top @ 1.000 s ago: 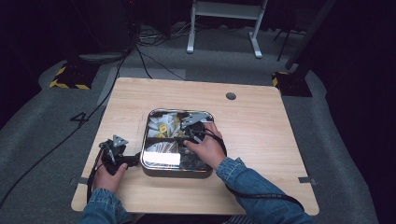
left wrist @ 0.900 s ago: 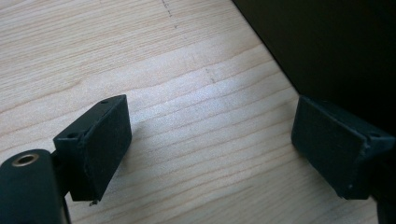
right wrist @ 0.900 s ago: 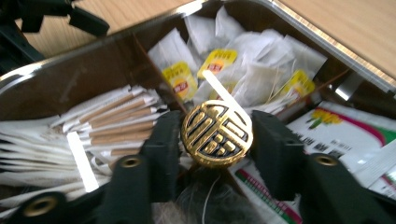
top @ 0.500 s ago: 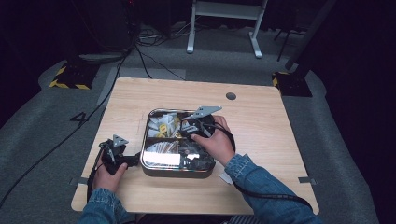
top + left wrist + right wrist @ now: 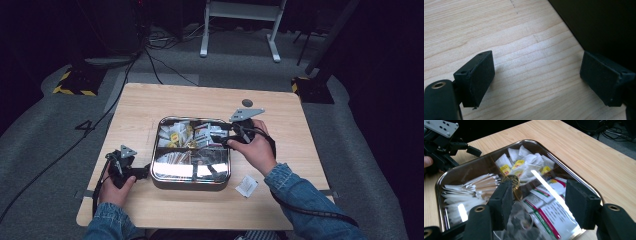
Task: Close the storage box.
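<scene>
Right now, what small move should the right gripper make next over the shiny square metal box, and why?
Probably ease the right gripper onto the small round brass knob and close: its jaws stand open and empty above the shiny square metal box, and glare streaks suggest a clear lid over the sachets.

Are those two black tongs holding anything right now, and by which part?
Nothing is held. The left tongs stand open over bare table; the right tongs stand open above the packets in the metal box.
</scene>
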A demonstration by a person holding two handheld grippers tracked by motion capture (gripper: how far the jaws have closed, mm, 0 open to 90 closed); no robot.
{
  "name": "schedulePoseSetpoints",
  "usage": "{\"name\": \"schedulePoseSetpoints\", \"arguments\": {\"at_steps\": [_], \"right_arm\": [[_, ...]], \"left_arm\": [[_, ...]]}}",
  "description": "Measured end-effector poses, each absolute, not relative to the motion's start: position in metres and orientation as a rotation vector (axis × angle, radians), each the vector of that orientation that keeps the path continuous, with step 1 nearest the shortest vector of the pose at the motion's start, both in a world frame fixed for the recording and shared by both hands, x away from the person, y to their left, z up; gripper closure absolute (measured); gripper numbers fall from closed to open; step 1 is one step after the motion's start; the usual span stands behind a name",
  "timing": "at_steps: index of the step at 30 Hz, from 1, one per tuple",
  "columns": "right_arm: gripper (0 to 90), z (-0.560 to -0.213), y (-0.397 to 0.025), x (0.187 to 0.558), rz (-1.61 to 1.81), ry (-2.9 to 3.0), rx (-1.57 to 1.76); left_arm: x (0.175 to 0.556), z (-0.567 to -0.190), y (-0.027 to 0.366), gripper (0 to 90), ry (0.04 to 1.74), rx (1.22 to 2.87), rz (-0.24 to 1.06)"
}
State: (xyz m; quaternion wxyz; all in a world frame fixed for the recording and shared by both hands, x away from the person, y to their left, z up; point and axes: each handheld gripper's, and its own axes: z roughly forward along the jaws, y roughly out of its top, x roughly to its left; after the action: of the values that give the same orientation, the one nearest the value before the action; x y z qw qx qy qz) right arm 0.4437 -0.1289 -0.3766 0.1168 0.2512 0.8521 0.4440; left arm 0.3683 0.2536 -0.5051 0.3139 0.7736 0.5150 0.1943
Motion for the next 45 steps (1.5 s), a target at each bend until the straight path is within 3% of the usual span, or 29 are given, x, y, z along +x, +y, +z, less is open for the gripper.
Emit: {"name": "schedulePoseSetpoints", "arguments": {"at_steps": [12,24,36,45], "right_arm": [[37.8,-0.365,-0.190,0.440,1.337,2.424,0.748],[36.4,-0.377,-0.253,0.430,1.423,2.329,0.872],[36.3,-0.412,-0.309,0.415,1.421,2.244,1.009],[35.4,-0.444,-0.335,0.412,1.227,2.302,1.067]], "left_arm": [[0.366,-0.505,0.258,12.7,1.320,2.060,0.496],[0.367,-0.505,0.258,12.1,1.322,2.057,0.492],[0.367,-0.505,0.258,12.1,1.322,2.057,0.493],[0.367,-0.505,0.258,11.8,1.325,2.056,0.491]]}}
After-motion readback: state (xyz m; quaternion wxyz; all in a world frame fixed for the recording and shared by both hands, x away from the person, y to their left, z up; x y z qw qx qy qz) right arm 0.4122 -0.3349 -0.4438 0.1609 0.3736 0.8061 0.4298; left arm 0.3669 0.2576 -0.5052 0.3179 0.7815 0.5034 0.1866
